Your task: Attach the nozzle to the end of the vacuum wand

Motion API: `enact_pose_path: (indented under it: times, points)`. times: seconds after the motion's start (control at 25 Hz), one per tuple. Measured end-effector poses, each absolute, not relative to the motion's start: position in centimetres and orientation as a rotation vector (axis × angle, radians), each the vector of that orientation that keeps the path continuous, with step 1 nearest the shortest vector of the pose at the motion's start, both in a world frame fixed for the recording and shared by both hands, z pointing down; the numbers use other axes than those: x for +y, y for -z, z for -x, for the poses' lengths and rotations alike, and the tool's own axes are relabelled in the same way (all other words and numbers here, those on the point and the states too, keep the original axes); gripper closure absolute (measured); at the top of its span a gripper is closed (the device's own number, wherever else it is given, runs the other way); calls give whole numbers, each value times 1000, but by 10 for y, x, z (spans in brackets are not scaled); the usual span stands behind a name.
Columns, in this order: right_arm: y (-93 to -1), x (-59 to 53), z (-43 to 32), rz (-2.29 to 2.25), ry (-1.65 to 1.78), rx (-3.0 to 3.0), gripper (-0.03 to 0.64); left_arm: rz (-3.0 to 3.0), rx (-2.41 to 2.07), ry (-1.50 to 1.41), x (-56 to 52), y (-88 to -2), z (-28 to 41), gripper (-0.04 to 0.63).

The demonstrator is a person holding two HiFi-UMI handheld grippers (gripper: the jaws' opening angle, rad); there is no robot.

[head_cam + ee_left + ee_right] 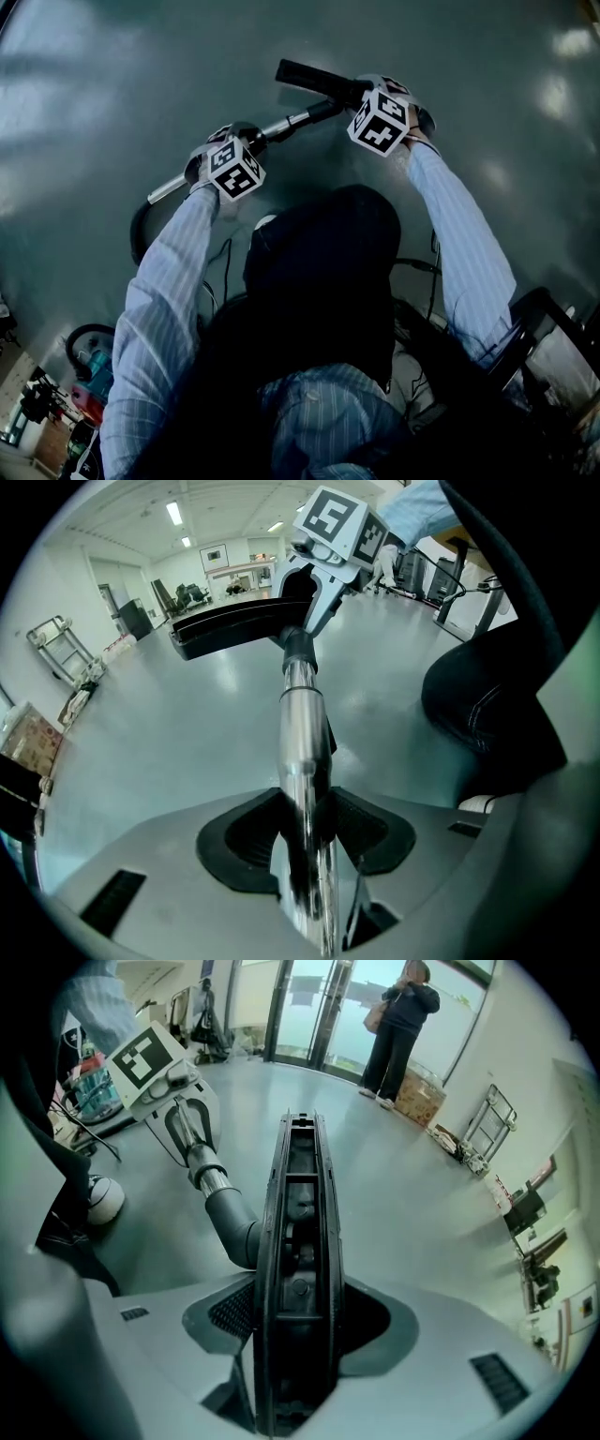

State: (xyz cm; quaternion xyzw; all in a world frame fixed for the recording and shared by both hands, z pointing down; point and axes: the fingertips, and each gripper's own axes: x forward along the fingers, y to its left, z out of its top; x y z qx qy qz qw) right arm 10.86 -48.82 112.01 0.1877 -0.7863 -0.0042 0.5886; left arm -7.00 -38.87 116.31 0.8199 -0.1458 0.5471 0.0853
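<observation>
wand point(286, 123) between the left gripper's point(246, 141) jaws, nozzle point(314, 78) between the right gripper's point(361, 94) jaws to its right, nozzle's neck meeting the wand's end between the two grippers, hose point(138, 225) curving off the wand's near end at left, floor point(94, 84) beneath

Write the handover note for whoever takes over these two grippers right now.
Left gripper: shut on the metal wand, partway along the tube.
Right gripper: shut on the nozzle, across its narrow body.
Where: both are held up above the floor in front of the person. The nozzle's grey neck meets the wand's end.
Done: nozzle and wand look joined.
Left: I cannot tell whether the joint is fully seated. Probably press the two together to check, then let go.
</observation>
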Motion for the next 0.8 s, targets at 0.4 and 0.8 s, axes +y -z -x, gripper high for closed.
enact_pose_path:
  times: [0.4, 0.8]
  points:
    - [-1162, -488, -111, -454, -78, -1811, 385, -2349, -358, -1702, -390, -1189, 73, 423]
    - [-1145, -485, -121, -570, -151, -1833, 383, -2292, -339, -1720, -387, -1183, 75, 423]
